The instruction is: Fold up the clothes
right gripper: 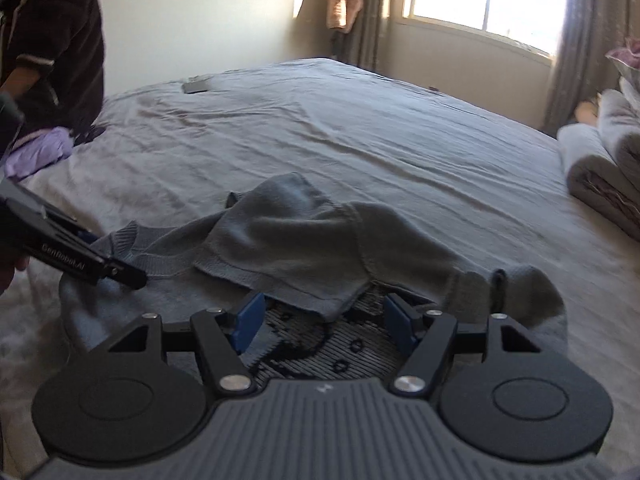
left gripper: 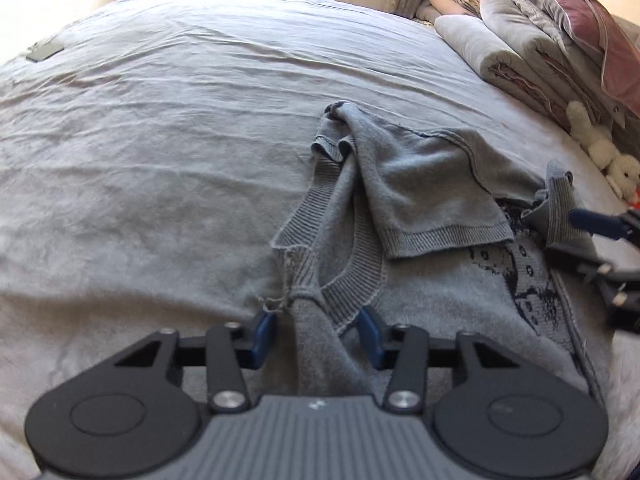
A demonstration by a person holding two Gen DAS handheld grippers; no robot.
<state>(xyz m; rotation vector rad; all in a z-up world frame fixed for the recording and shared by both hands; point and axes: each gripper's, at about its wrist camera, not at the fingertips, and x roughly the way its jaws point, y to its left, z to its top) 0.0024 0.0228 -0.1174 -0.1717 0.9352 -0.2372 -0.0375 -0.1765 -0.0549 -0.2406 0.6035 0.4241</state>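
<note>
Left gripper [left gripper: 318,330] jaws straddle sweater [left gripper: 420,184] neckline

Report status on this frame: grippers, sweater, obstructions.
Left gripper open, straddling a sweater fold. Right gripper open over its patterned part. Sweater crumpled on bed. Nothing in the way.

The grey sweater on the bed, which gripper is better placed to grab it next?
Probably the left gripper: its open jaws already straddle a bunched ridge of the sweater near the collar. The right gripper, also open, only hovers over the flat patterned part, with no fold between its pads.
</note>
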